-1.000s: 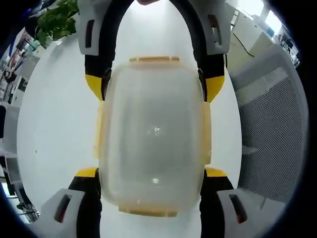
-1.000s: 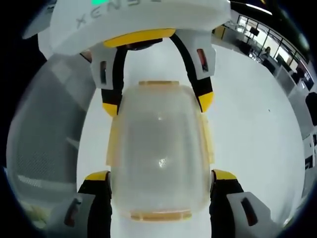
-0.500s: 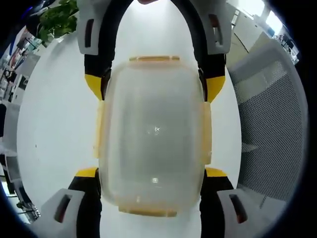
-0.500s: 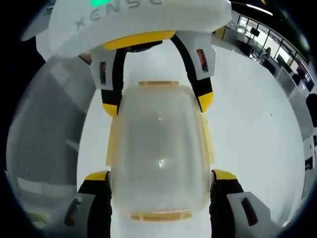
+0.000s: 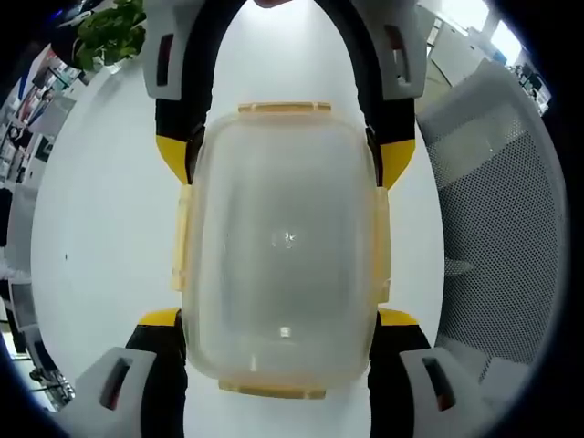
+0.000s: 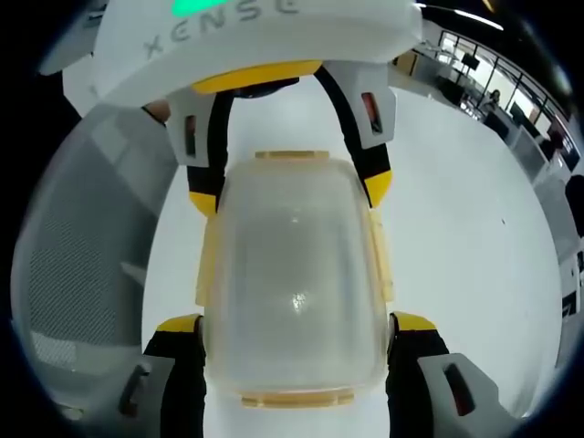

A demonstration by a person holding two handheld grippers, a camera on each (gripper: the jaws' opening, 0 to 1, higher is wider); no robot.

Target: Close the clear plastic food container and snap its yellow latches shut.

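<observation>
The clear container [image 5: 283, 251] covers the table [image 5: 100, 228] right under it, and its frosted lid blurs whatever's inside. Left tongs [image 5: 283, 319] get cut off at the bottom edge. In the right gripper view, the right tongs [image 6: 297, 324] too. Plant [image 5: 109, 32] clipped up top.
</observation>
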